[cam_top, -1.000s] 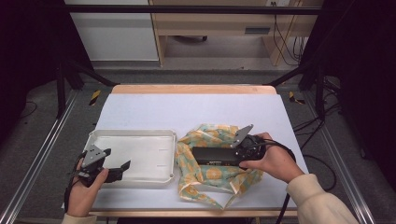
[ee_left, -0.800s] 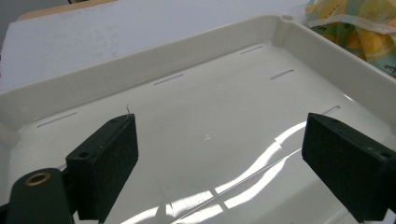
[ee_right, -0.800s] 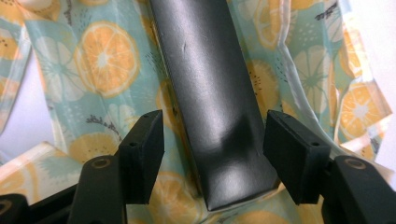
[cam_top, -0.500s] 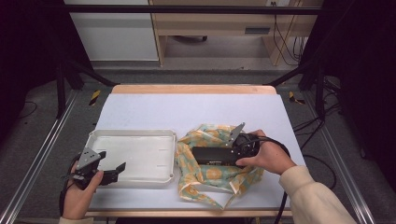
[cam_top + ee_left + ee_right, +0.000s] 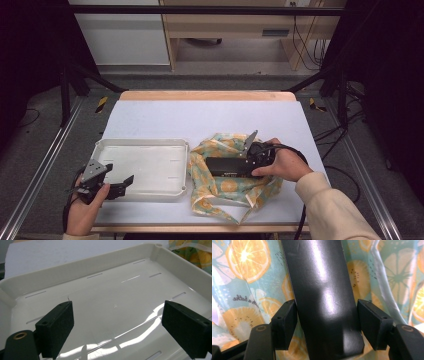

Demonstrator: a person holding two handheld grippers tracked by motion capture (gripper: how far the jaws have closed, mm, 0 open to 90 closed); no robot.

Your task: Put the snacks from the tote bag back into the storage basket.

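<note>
A long black box (image 5: 225,166) lies on a teal cloth (image 5: 227,192) printed with orange slices, right of the table's middle. My right gripper (image 5: 248,165) points left at the box's right end. In the right gripper view the box (image 5: 322,290) runs up between the jaws of that gripper (image 5: 328,323). Its pads (image 5: 287,322) stand close at both sides, with a thin gap on the right, and the jaws have just been closing a little. My left gripper (image 5: 122,184) hovers open over the near left part of the white tray (image 5: 145,145), nothing between its pads (image 5: 58,327).
The white tray (image 5: 75,272) has slotted walls and holds nothing. The cloth's edge (image 5: 197,255) lies just beyond its right rim. A cable (image 5: 300,150) trails from the right gripper. The white mat (image 5: 200,117) runs back to a wooden table edge.
The right hand and its gripper have shifted a little to the left along the box. The box, cloth, tray and left gripper stay about where they were.
</note>
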